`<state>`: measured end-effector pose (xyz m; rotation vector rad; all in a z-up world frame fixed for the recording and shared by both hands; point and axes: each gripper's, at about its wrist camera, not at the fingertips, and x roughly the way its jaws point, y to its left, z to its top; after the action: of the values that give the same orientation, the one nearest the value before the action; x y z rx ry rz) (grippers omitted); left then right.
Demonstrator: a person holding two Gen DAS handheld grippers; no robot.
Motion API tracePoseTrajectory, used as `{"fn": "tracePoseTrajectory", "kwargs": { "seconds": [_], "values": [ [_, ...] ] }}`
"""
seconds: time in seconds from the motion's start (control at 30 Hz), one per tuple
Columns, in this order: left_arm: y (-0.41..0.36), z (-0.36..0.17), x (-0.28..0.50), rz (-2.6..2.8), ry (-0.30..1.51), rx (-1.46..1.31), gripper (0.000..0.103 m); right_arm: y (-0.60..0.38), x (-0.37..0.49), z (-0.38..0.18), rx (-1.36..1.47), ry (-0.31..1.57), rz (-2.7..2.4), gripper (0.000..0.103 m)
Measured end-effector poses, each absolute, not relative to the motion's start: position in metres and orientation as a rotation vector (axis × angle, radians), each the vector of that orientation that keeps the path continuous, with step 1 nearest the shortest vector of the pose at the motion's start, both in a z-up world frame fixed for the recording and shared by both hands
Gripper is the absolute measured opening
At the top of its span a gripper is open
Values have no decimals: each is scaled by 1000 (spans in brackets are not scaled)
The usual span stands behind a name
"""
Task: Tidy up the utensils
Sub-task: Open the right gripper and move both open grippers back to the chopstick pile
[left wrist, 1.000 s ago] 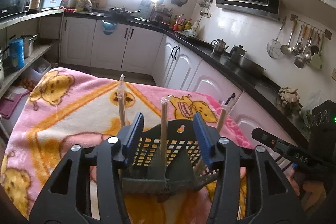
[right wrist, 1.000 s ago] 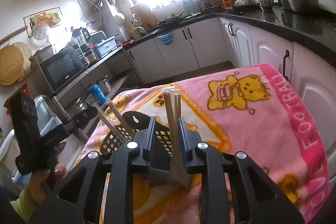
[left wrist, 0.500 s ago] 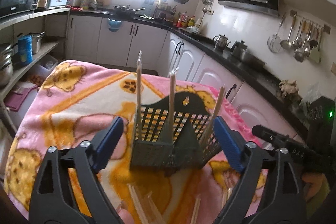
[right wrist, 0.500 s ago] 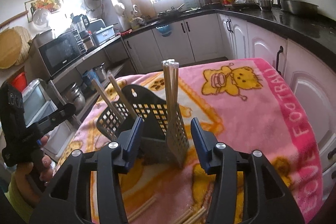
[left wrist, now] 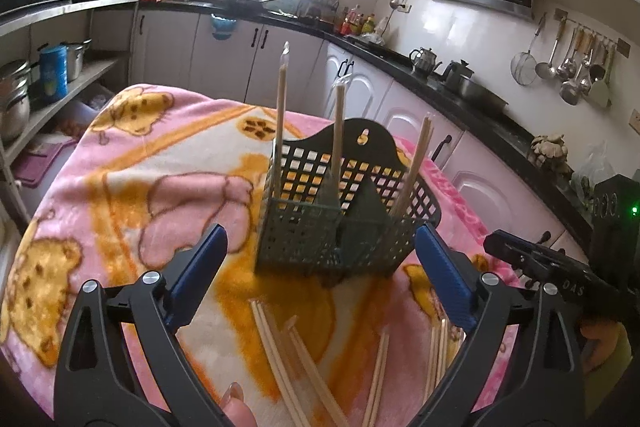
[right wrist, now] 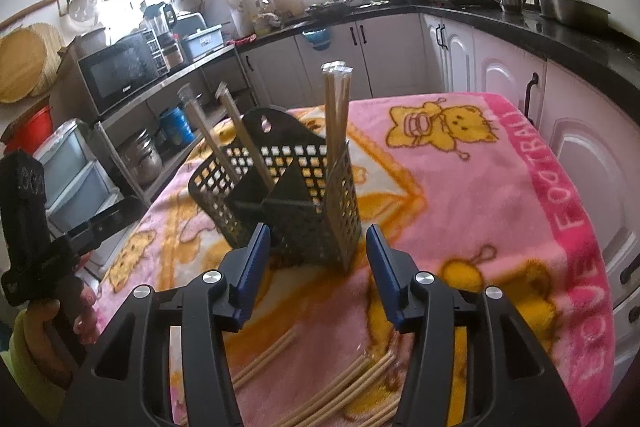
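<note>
While the black mesh holder [left wrist: 340,219] stands upright on the pink blanket [left wrist: 120,179] with chopsticks already sticking up from its compartments, loose chopsticks [left wrist: 296,359] lie flat just in front of it, below both grippers. Nothing is held: the left gripper [left wrist: 320,275] is spread wide and opening further, the right gripper [right wrist: 316,267] is parted about halfway. One stick should probably be singled out, pinched near its middle, then tipped upright before being lowered in.
</note>
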<state>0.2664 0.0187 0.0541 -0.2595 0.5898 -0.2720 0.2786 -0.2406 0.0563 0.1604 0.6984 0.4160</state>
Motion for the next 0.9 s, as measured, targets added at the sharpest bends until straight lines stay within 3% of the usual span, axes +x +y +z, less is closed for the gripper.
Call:
{"fn": "tracePoseTrajectory", "kwargs": {
  "seconds": [0.9],
  "values": [
    [28, 6, 232, -252, 707, -254, 86, -236, 243, 17, 140, 791, 444, 48]
  ]
}}
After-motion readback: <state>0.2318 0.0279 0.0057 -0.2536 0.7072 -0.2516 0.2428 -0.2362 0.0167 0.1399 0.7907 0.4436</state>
